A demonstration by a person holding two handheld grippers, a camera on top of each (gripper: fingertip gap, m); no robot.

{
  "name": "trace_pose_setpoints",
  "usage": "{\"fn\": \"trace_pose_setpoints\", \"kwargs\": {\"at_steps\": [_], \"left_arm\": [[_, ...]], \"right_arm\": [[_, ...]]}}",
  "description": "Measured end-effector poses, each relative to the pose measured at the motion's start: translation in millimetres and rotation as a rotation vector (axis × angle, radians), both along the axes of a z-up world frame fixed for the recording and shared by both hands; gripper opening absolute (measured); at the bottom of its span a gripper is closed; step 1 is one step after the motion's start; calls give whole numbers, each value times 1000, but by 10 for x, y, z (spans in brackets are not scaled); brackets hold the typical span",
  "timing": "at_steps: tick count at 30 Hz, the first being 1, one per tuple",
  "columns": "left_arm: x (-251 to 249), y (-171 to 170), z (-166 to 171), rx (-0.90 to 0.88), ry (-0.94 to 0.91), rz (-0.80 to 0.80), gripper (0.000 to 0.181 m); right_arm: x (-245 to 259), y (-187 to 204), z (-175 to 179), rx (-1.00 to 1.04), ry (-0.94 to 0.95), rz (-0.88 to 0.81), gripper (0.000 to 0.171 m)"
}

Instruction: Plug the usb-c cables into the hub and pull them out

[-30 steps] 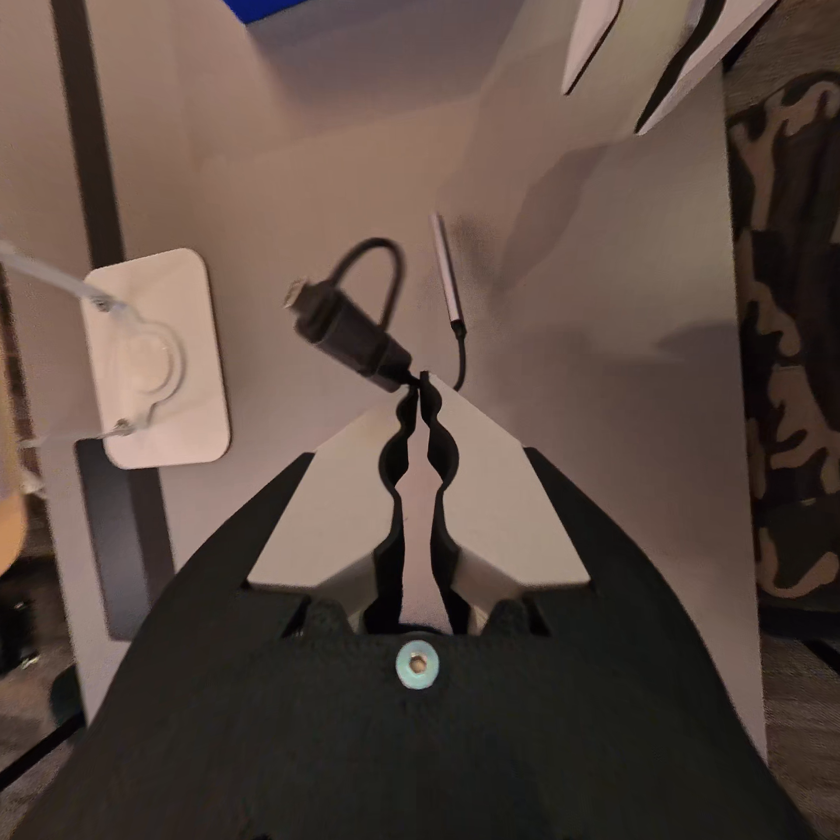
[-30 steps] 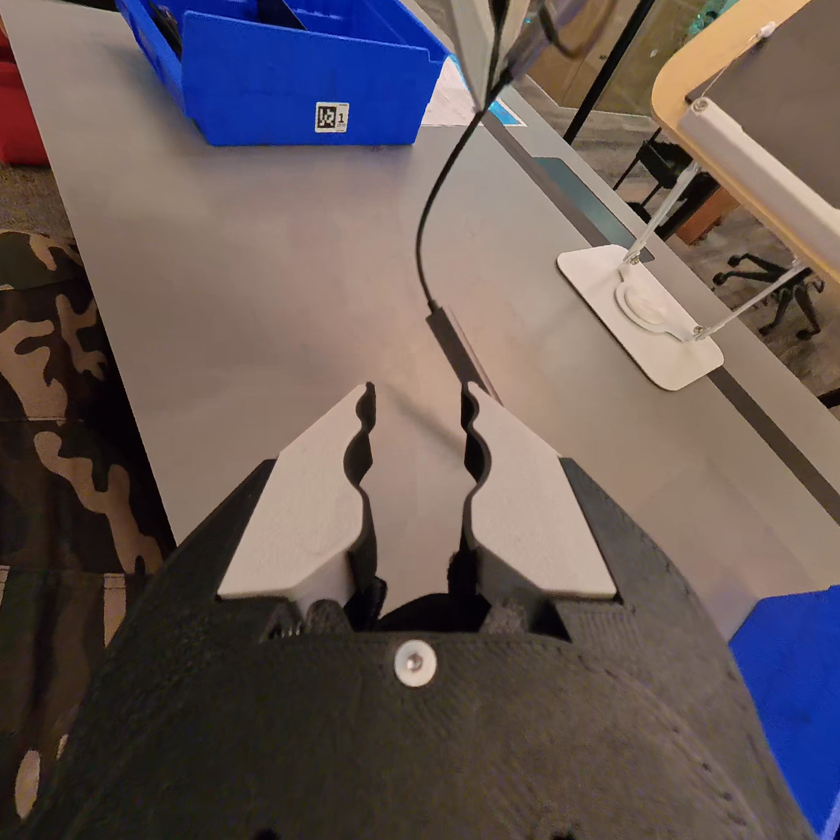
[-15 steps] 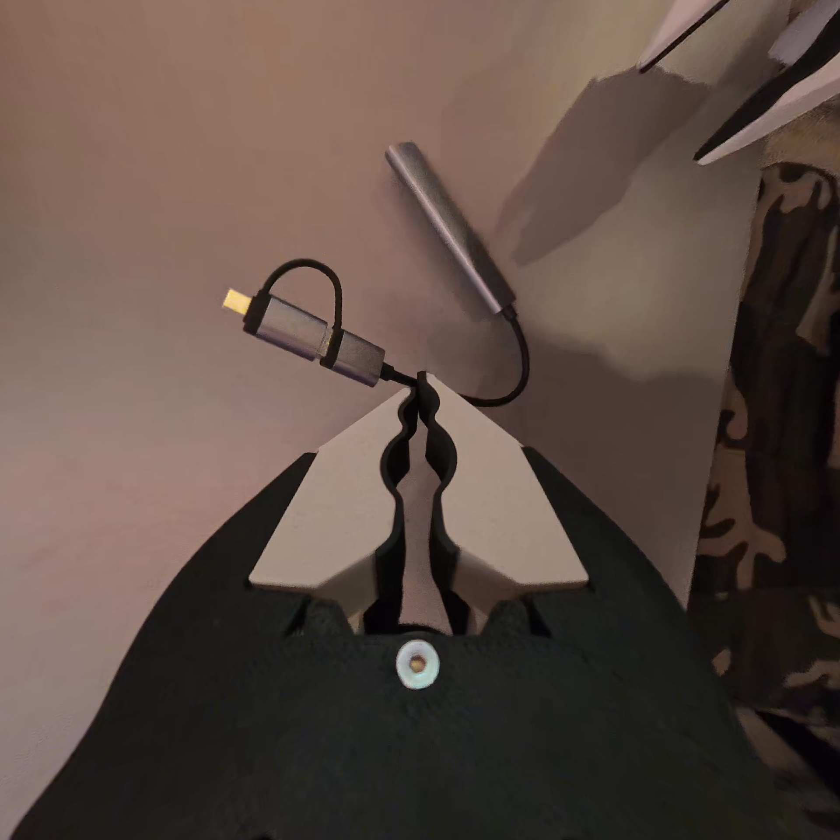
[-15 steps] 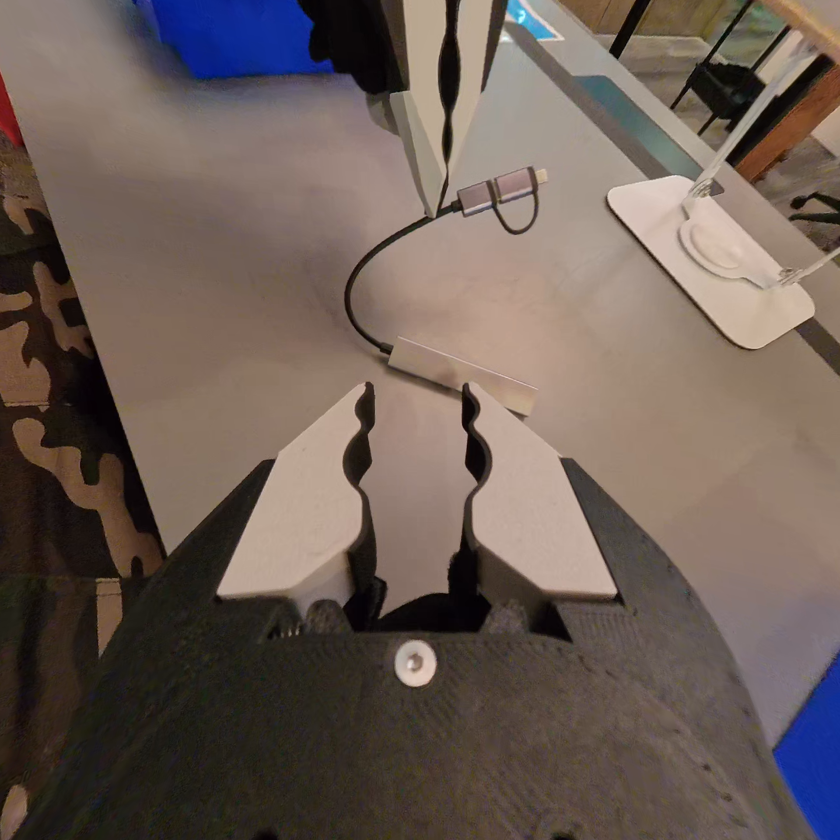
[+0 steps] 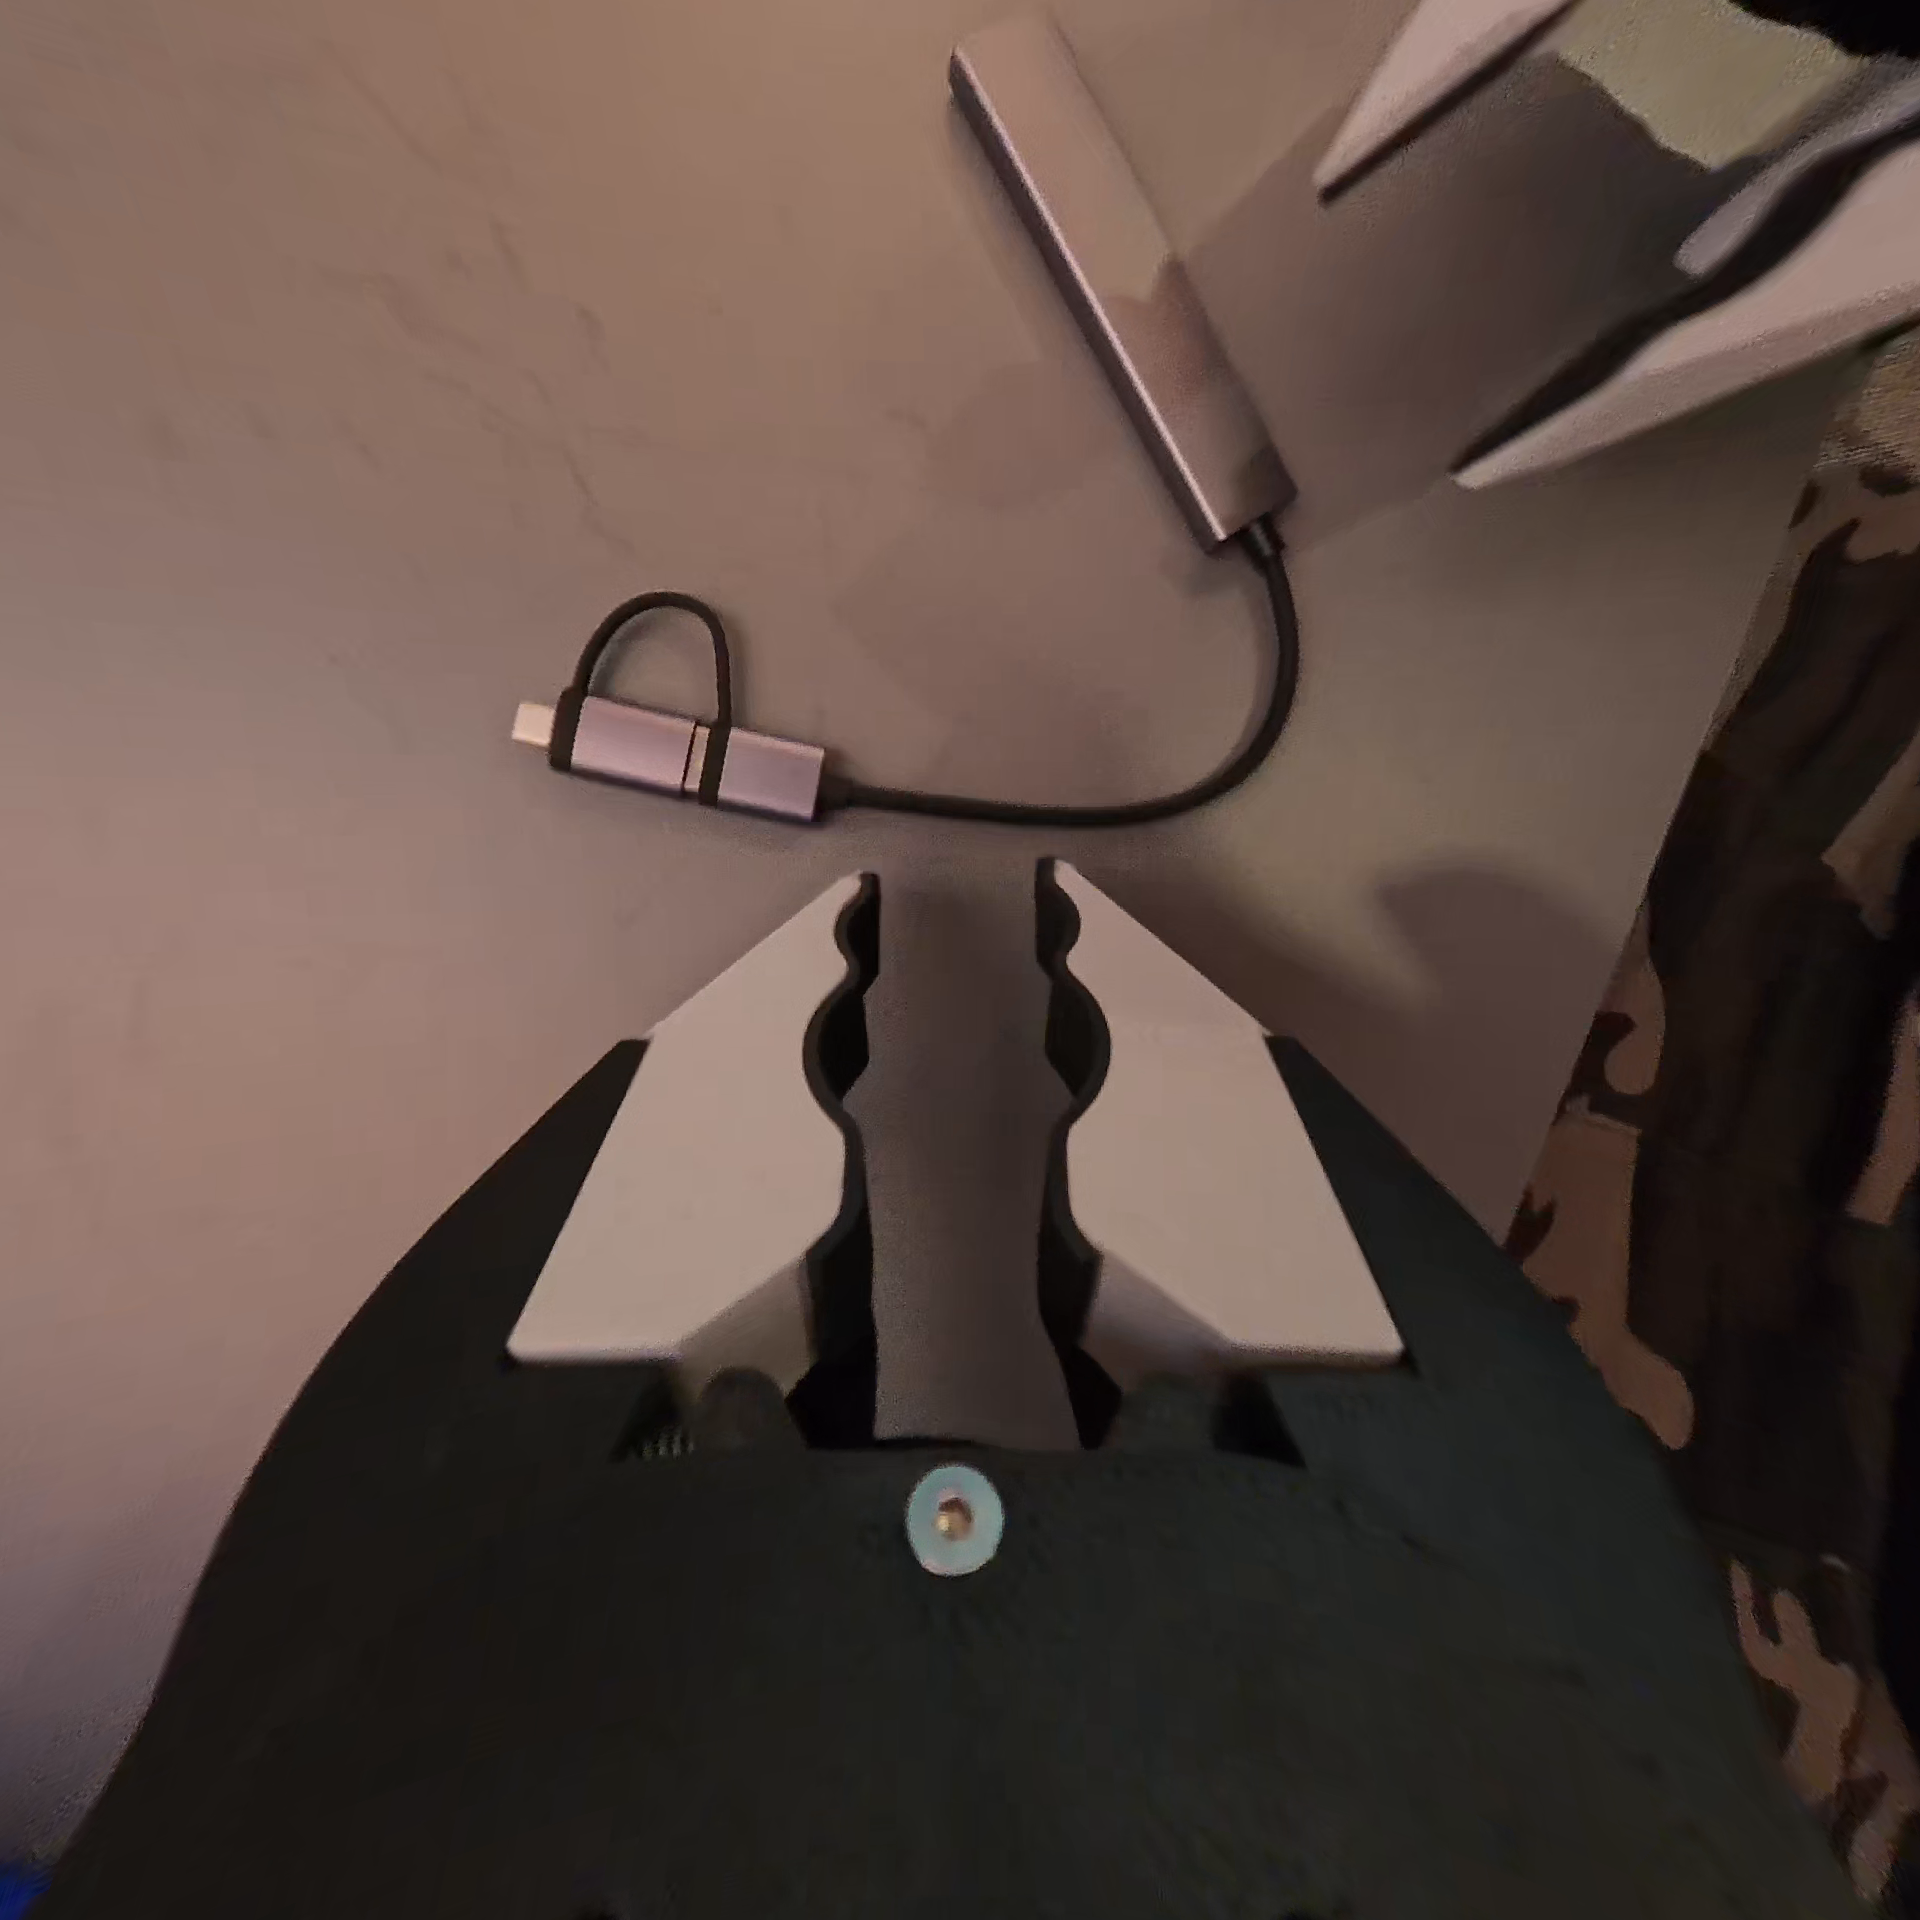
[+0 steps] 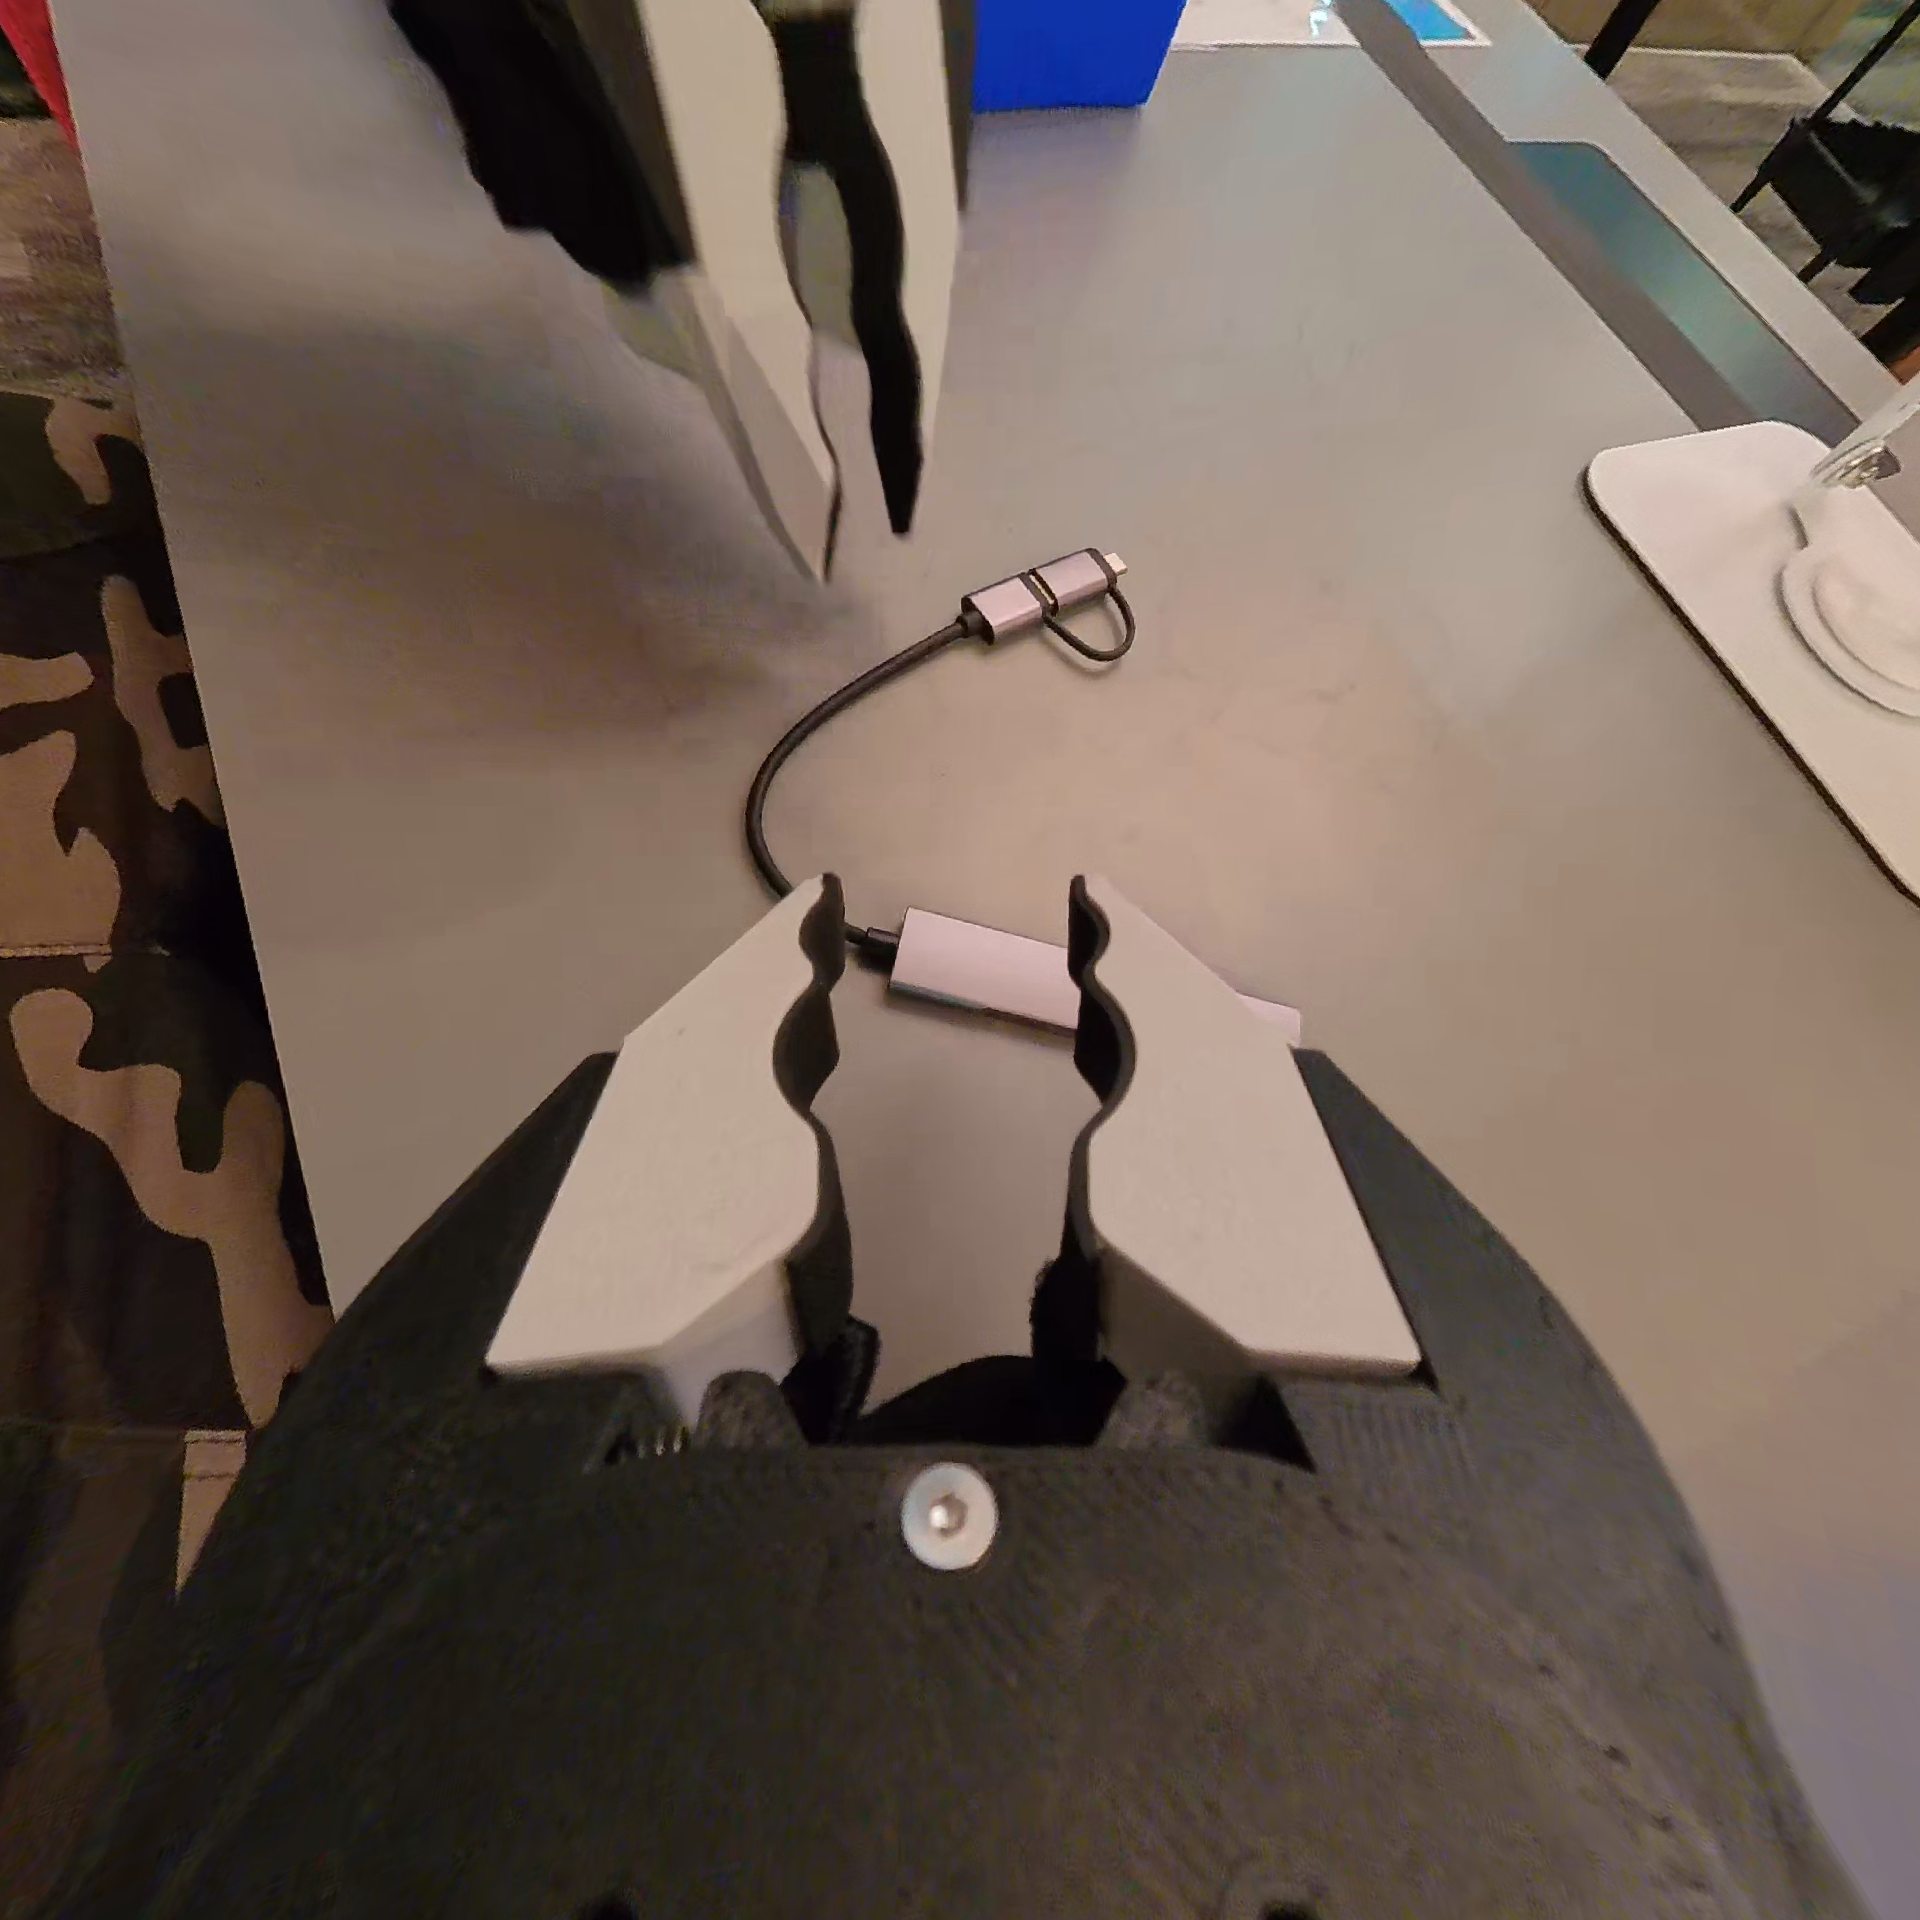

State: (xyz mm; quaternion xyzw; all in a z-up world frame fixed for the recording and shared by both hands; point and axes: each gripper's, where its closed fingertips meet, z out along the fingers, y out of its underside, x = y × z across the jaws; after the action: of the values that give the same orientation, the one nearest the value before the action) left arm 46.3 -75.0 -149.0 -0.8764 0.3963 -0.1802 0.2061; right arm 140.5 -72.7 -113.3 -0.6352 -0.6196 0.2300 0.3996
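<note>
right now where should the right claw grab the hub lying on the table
Take the hub across its narrow width at mid-body, coming straight down from above. It lies flat, long and slim, already between the open right claw tips; keep clear of the cable end.

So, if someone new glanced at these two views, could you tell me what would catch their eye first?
Probably the slim grey hub lying flat on the grey table, its short black cable curling to a grey plug with an adapter. The left gripper hovers open just short of that plug, touching nothing. The right gripper, also open, hangs over the hub, with a blue bin at the far edge.
</note>
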Motion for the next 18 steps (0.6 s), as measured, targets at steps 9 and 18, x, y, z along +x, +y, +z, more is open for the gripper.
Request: {"fn": "trace_pose_setpoints", "kwargs": {"at_steps": [9,18], "left_arm": [[-1665,-310,1179,285,291,163,22],[-3232,-699,355,-89,519,118,28]], "right_arm": [[48,31,-125,-66,23,-19,40],[-26,-12,-188,-79,13,-7,40]]}}
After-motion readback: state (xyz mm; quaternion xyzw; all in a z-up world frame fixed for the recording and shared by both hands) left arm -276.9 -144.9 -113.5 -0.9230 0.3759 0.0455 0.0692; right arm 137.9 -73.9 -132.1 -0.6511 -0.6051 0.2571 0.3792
